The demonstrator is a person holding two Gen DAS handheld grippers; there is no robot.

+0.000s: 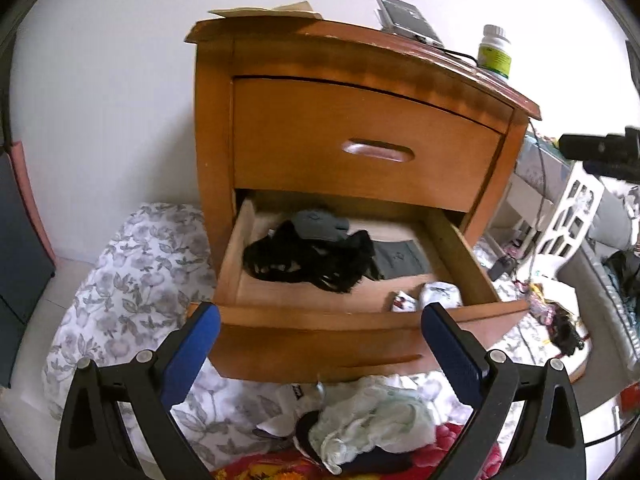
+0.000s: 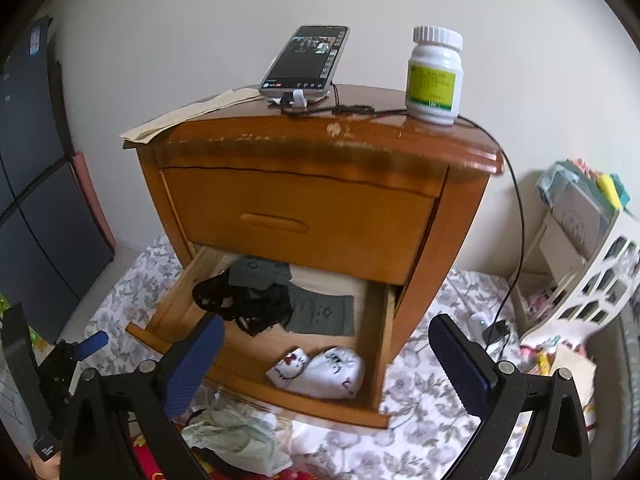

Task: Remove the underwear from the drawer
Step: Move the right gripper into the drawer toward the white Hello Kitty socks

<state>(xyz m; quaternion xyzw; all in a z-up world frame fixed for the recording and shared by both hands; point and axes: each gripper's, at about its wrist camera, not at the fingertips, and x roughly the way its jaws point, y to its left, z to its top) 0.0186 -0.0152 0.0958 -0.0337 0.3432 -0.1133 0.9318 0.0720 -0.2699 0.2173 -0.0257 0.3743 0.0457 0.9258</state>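
lower drawer open, both grippers empty, in front of it

left gripper [image 1: 320,328]: jaws wide apart, nothing between them, hanging just in front of the drawer front. right gripper [image 2: 326,350]: jaws wide apart too, empty, over the front right part of the open drawer [image 2: 188,356].

task item: black lace underwear [image 1: 308,260] lies inside the lower drawer, left of centre, towards the back half. it is a loose heap, long axis running roughly left to right across the drawer. from the left jaws it lies ahead and a little down, near centred between the fingers; from the right jaws it lies ahead and to the left. judgement: the left gripper is better lined up for the reach; the fingers would close across the heap's short side if the wrist stays as it is.

counts in drawer: one black lace heap (may be more than one garment, cannot tell); two grey folded pieces [image 2: 320,314], one partly under the lace at the back, one flat to its right; two white printed socks or small rolls [image 2: 320,370] at front right.

outside drawer: a pale green garment pile [image 1: 372,416] on the floor below the drawer front. upper drawer [image 1: 360,140] closed.
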